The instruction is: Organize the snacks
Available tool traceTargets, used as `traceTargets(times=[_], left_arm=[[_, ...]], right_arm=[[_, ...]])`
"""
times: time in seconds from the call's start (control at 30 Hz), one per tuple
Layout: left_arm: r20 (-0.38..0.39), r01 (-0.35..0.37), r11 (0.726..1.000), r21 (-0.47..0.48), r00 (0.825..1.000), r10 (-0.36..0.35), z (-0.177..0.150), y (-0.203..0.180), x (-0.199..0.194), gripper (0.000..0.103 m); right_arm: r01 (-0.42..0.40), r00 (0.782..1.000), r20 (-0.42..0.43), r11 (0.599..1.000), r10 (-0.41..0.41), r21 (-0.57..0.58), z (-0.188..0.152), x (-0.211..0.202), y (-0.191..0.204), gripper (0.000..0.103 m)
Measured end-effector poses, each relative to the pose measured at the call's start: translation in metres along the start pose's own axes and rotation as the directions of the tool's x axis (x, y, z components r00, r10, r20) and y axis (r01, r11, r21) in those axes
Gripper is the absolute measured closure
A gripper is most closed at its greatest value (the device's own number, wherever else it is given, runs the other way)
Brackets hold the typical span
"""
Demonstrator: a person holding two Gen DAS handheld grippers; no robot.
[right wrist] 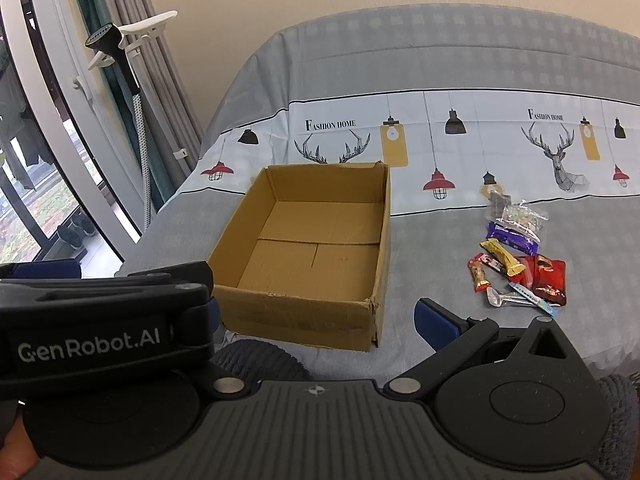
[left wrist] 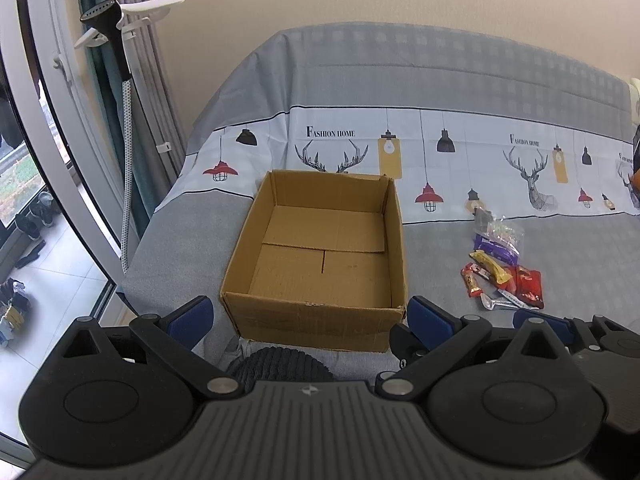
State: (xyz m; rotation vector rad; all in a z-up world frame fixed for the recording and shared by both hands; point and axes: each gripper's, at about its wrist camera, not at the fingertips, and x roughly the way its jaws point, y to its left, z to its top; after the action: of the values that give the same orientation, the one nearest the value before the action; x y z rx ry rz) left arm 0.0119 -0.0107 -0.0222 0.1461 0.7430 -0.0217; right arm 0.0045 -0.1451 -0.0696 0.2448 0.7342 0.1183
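Note:
An open empty cardboard box [left wrist: 320, 256] sits on the grey bed cover; it also shows in the right wrist view [right wrist: 308, 256]. A pile of snacks [left wrist: 502, 268] lies to its right: a red packet [right wrist: 544, 278], a yellow bar [right wrist: 502, 262], a purple bar [right wrist: 512, 238], a small red bar [right wrist: 478, 272] and a clear bag [right wrist: 520, 216]. My left gripper [left wrist: 308, 320] is open and empty just in front of the box. My right gripper [right wrist: 316, 320] is open and empty beside it, its left finger hidden behind the left gripper's body [right wrist: 104, 320].
The bed [left wrist: 440, 92] with a printed deer and lamp cover fills the view. A garment steamer [left wrist: 120, 80] and curtains stand at the left by a window. The bed's left edge drops off beside the box.

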Motion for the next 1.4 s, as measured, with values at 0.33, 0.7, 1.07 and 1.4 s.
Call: traceTargets(times=[0.33, 0.7, 1.07, 1.4], left_arm=[[-0.044, 0.049, 0.996, 0.073, 0.998, -0.046, -0.011, -0.046, 0.049, 0.000], [-0.237, 0.340, 0.937, 0.086, 0.920, -0.312, -0.038, -0.162, 0.193, 0.000], [-0.239, 0.412, 0.898, 0.153, 0.897, -0.371, -0.014, -0.274, 0.349, 0.051], [-0.293, 0.488, 0.873, 0.000, 0.834, -0.467, -0.008, -0.284, 0.448, 0.077]], right_arm=[[0.017, 1.000, -0.014, 0.997, -0.016, 0.072, -0.019, 0.031, -0.047, 0.001], [0.046, 0.999, -0.015, 0.994, -0.045, 0.101, -0.061, 0.103, -0.191, 0.001], [0.103, 0.991, 0.069, 0.985, -0.113, 0.138, -0.036, 0.156, -0.358, 0.004], [-0.064, 0.998, -0.023, 0.997, 0.064, -0.033, 0.001, 0.251, -0.374, 0.058]])
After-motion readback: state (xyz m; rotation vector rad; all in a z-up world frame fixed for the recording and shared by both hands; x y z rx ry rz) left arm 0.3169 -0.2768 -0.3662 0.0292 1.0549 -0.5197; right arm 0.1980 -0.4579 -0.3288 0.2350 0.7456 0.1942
